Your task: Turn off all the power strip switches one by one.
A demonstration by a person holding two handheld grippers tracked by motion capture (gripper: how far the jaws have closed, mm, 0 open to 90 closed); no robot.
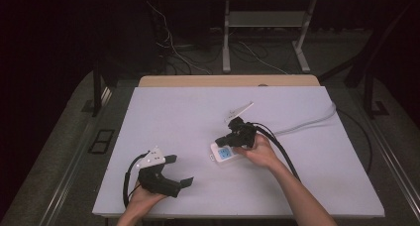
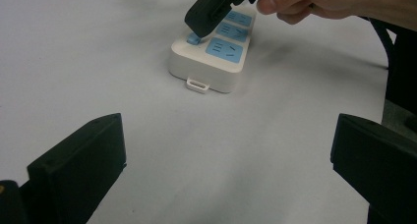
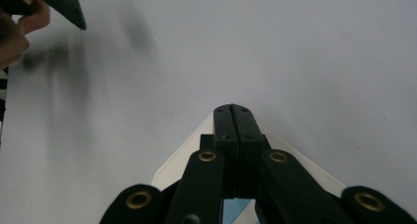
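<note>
A white power strip [image 1: 225,156] with blue socket panels [image 2: 224,50] lies on the white table board [image 1: 188,112], right of centre. My right gripper [image 1: 221,140] is shut with nothing between its jaws. Its closed tip [image 2: 200,21] points down onto the small blue switch [image 2: 193,38] at the strip's near end. In the right gripper view the two jaws [image 3: 232,111] meet flat over the strip's white end [image 3: 184,160]. My left gripper [image 1: 180,170] rests open near the front left of the board, its jaws [image 2: 228,126] wide apart and aimed at the strip, nothing between them.
The strip's pale cable [image 1: 307,122] runs off the board's right edge. A black cable [image 1: 282,149] trails along the right forearm. Behind the board are a wooden table edge [image 1: 228,81], floor cables and a desk frame [image 1: 226,37]. Bare board lies between the two grippers.
</note>
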